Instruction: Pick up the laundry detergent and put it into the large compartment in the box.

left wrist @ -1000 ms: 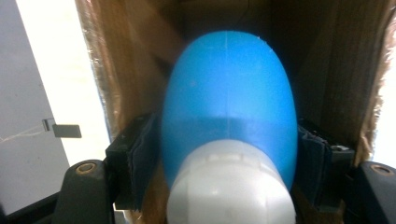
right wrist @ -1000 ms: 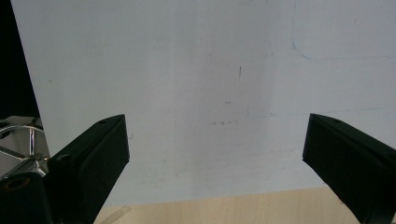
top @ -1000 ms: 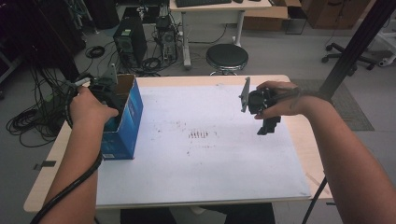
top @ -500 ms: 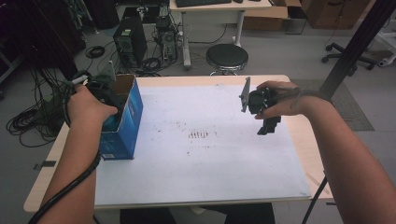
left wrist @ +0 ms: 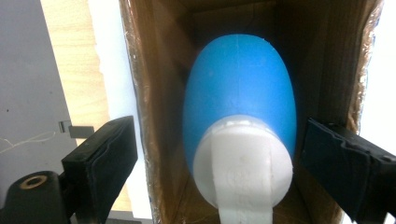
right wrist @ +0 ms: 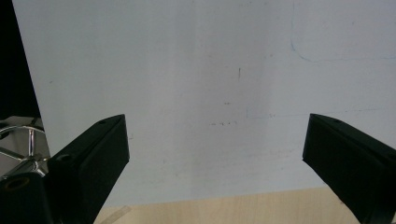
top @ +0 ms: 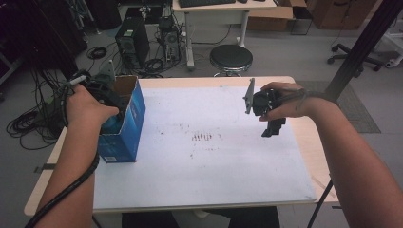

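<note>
Directly below the left gripper [left wrist: 219,154], jaws wide apart, a blue bottle [left wrist: 239,93] with a white cap [left wrist: 243,163] stands upright inside the cardboard box [top: 128,118], cap uppermost. Right gripper [right wrist: 215,154], likewise spread and empty, hovers well apart over the white sheet [top: 214,156].

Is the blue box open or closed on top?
Open. The left gripper view looks straight down past the blue box's brown walls to a blue-and-white bottle inside.

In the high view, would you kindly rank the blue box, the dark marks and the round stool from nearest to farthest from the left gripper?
1. Blue box, directly under the left gripper.
2. Dark marks, table centre.
3. Round stool, beyond the table's far edge.
</note>
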The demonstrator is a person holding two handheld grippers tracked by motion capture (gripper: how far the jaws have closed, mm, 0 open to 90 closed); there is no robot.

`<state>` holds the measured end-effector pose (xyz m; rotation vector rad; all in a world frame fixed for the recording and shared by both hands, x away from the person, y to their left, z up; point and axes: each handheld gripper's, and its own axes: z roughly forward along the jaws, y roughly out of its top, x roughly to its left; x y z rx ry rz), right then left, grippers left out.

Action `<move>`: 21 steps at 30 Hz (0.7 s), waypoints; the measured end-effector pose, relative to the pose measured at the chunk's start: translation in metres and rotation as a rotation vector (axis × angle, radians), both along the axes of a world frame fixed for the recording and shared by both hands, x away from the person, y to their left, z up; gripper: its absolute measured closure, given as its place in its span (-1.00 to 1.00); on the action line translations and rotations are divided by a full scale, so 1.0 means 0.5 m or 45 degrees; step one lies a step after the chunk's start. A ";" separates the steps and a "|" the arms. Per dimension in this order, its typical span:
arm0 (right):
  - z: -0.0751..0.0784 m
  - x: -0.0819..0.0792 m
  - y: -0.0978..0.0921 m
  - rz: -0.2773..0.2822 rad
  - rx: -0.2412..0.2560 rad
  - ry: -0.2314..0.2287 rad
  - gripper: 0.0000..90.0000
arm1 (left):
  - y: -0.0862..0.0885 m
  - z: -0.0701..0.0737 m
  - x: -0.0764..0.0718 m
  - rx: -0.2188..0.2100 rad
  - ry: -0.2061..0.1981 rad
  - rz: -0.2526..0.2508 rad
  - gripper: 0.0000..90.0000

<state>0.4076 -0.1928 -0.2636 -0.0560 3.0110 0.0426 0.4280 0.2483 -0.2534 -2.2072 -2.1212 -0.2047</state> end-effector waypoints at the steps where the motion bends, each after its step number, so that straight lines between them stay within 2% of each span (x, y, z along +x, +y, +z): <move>1: 0.000 0.000 -0.001 -0.002 0.000 0.000 -0.85 | -0.001 0.001 0.000 0.001 0.002 -0.002 -0.82; 8: 0.002 -0.001 -0.004 -0.007 0.002 0.000 -0.85 | -0.005 0.011 -0.001 0.004 0.004 -0.032 -0.98; 12: 0.002 0.000 -0.006 -0.010 0.002 0.001 -0.85 | -0.011 0.023 -0.002 0.005 -0.008 -0.062 -1.00; 15: 0.002 0.000 -0.007 -0.011 0.003 0.002 -0.84 | -0.022 0.036 -0.005 0.029 -0.010 -0.121 -1.00; 18: 0.003 0.001 -0.009 -0.016 0.004 0.001 -0.85 | -0.037 0.049 -0.006 0.064 0.018 -0.179 -1.00; 21: 0.003 0.002 -0.010 -0.017 0.005 0.002 -0.85 | -0.050 0.064 -0.006 0.089 0.009 -0.221 -1.00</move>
